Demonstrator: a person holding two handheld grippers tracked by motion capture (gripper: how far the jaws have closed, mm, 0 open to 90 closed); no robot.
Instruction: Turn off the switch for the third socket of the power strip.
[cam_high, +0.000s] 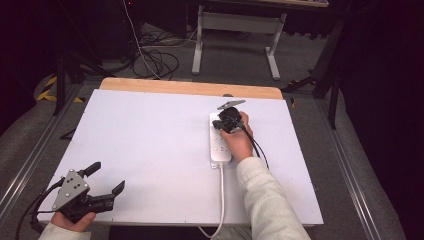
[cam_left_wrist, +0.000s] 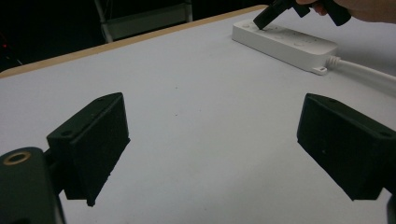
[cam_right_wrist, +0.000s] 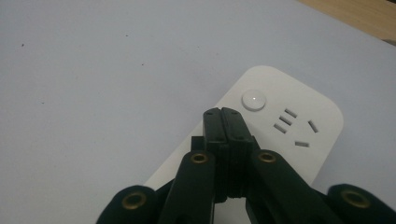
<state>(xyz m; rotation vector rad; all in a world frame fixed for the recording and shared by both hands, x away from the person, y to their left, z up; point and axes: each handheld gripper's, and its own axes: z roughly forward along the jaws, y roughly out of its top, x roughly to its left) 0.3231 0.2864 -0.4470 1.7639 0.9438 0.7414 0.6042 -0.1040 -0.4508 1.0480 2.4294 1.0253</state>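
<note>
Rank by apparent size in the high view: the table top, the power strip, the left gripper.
1. table top
2. left gripper, though it is nearer the camera
3. power strip, partly covered

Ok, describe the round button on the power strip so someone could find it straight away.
On the white table, the white power strip lies right of centre. At its far end, the round white button sits just beyond the shut right hand-held gripper. It is the only raised circle; beside it are slot openings.

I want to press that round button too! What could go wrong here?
The shut right tool sits just short of the round button, so a push might miss it or poke the socket slots. Nothing holds the power strip down, with the open left tool far away, so it could slide.
</note>
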